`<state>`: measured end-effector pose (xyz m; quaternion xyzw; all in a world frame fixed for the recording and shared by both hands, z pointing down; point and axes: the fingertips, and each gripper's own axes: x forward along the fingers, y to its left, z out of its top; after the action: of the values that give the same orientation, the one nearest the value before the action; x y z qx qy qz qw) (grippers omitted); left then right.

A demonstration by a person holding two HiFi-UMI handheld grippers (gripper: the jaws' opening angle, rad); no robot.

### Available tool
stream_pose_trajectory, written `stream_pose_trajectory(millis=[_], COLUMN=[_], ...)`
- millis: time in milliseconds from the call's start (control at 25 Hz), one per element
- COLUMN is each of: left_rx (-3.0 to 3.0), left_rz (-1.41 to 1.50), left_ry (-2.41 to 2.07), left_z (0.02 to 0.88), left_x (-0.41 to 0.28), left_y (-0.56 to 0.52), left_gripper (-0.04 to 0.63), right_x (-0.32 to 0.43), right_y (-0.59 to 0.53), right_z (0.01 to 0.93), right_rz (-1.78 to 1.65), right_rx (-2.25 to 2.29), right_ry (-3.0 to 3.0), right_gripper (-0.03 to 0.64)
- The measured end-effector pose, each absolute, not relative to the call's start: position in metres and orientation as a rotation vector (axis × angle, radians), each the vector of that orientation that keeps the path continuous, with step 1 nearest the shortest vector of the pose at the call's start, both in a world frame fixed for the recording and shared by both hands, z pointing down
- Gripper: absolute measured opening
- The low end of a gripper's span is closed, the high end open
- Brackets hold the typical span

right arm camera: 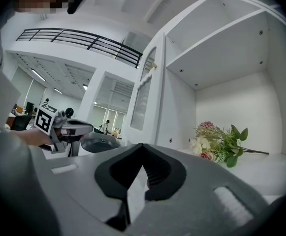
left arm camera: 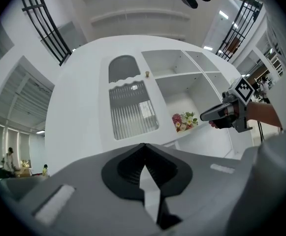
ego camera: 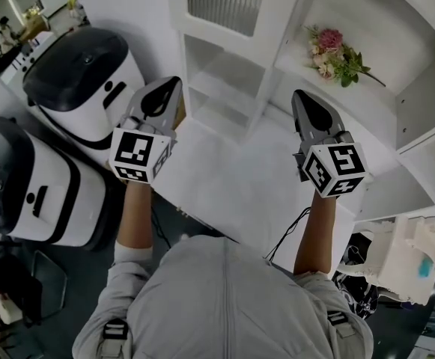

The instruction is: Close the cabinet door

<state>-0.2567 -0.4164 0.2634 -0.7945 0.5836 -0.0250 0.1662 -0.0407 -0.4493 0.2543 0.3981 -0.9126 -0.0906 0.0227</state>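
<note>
The white cabinet [ego camera: 277,66] stands ahead of me. Its door [ego camera: 224,2], with a ribbed glass pane, looks flush with the cabinet front. In the left gripper view the door [left arm camera: 132,109] has a small knob [left arm camera: 146,74] at its upper right. The right gripper view shows the door [right arm camera: 145,95] almost edge-on. My left gripper [ego camera: 161,96] is shut and empty, held a short way off the cabinet's lower left shelves. My right gripper [ego camera: 307,107] is also shut and empty, below the shelf with the pink and white flowers [ego camera: 337,54]. Neither gripper touches the cabinet.
Two white-and-black machines [ego camera: 90,81] [ego camera: 30,185] stand close on the left. A black cable [ego camera: 288,234] runs over the white floor area by my body. Cluttered white items [ego camera: 404,260] sit at the lower right. Open shelves [left arm camera: 177,63] lie right of the door.
</note>
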Motion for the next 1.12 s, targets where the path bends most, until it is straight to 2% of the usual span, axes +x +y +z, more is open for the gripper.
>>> stream_pose_trajectory(millis=[1120], left_rx=[-2.285], left_rz=[-0.114], left_ry=[1.612], left_z=[0.264], left_x=[-0.243], left_y=[-0.412], left_gripper=[0.017], right_x=[-0.058], right_y=[-0.443], right_z=[0.264], right_rz=[-0.317], right_rx=[1.189], right_ry=[-2.766], right_gripper=[0.000])
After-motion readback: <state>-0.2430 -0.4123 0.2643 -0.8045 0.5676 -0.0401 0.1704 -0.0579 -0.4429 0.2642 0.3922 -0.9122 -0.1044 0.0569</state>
